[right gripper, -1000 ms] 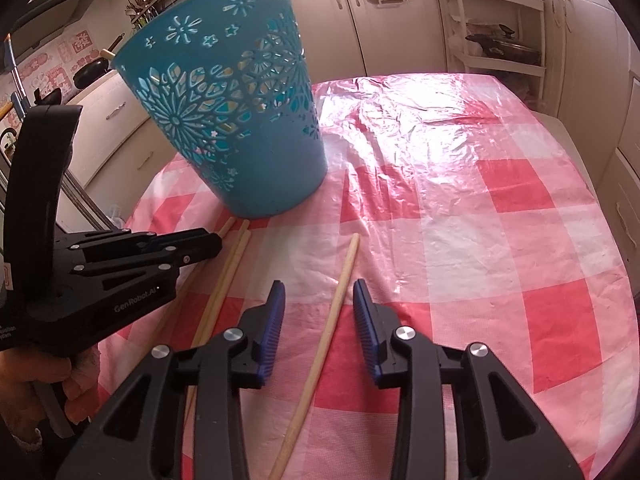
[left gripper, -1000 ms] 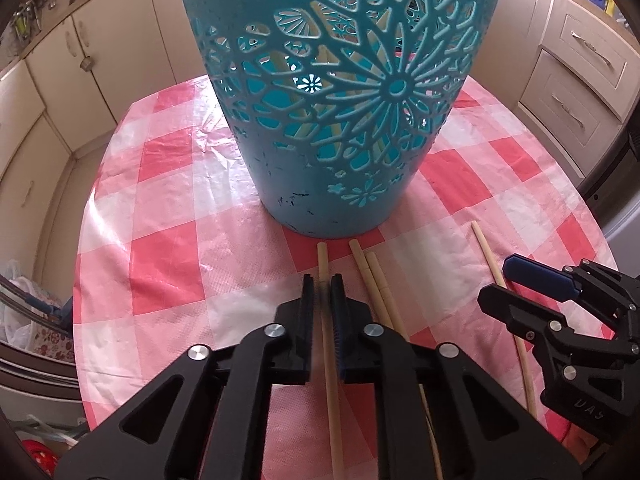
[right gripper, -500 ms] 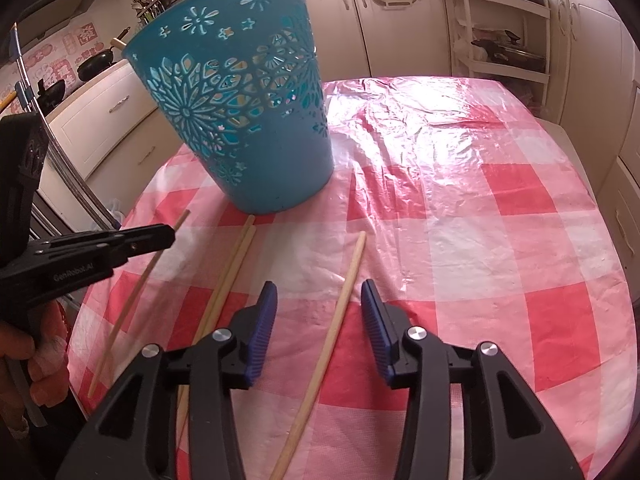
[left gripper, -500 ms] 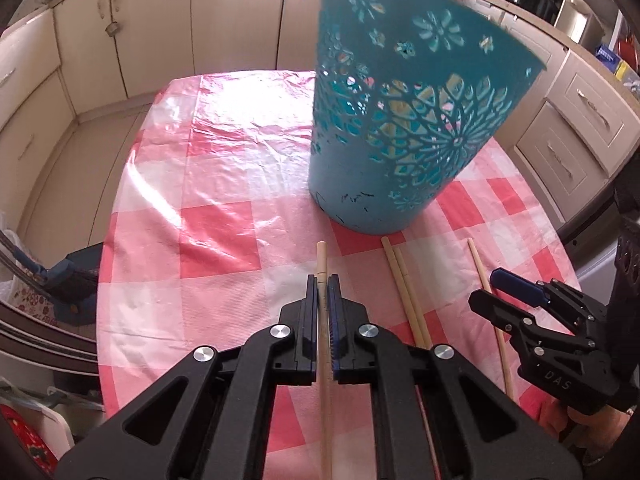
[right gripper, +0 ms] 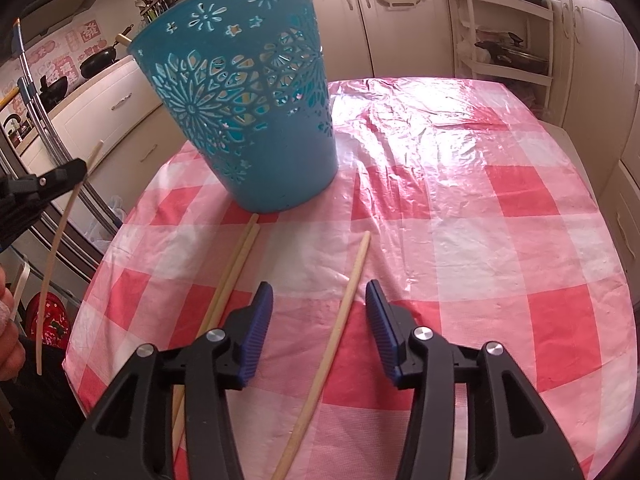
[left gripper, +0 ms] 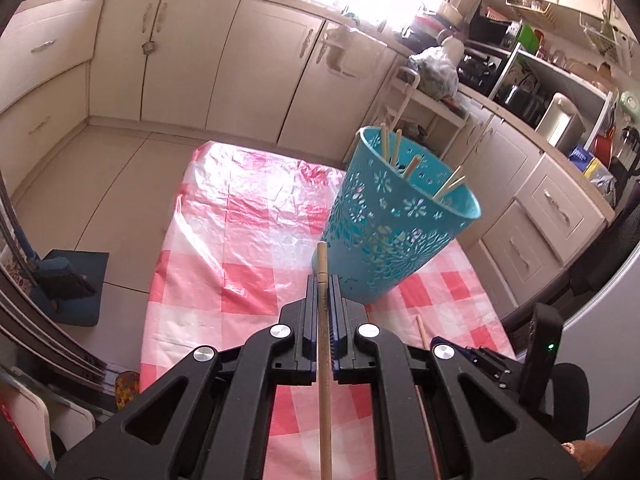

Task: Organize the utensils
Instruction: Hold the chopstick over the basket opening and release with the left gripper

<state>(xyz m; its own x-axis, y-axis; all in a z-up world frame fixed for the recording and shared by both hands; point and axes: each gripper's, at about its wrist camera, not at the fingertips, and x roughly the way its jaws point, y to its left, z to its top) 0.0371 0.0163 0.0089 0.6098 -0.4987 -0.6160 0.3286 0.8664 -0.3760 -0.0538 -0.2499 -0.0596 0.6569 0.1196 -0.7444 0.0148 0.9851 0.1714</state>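
My left gripper [left gripper: 322,284] is shut on a long wooden chopstick [left gripper: 323,340] and holds it high above the table, left of the teal cut-out basket [left gripper: 394,236], which holds several chopsticks [left gripper: 394,146]. The right wrist view shows that gripper [right gripper: 76,170] at the left edge with the held chopstick [right gripper: 60,236] hanging down. My right gripper [right gripper: 319,312] is open, low over the table, its jaws on either side of a single chopstick [right gripper: 340,320]. A pair of chopsticks [right gripper: 230,284] lies to its left, in front of the basket [right gripper: 252,120].
The table wears a red and white checked plastic cloth [right gripper: 460,240]. Cream kitchen cabinets [left gripper: 192,60] surround it, with a shelf trolley [right gripper: 504,40] behind. The table edge drops off at the left [right gripper: 92,300].
My left gripper has risen from the table with the chopstick, from low near the basket base to above rim height. My right gripper has stayed open around the single chopstick.
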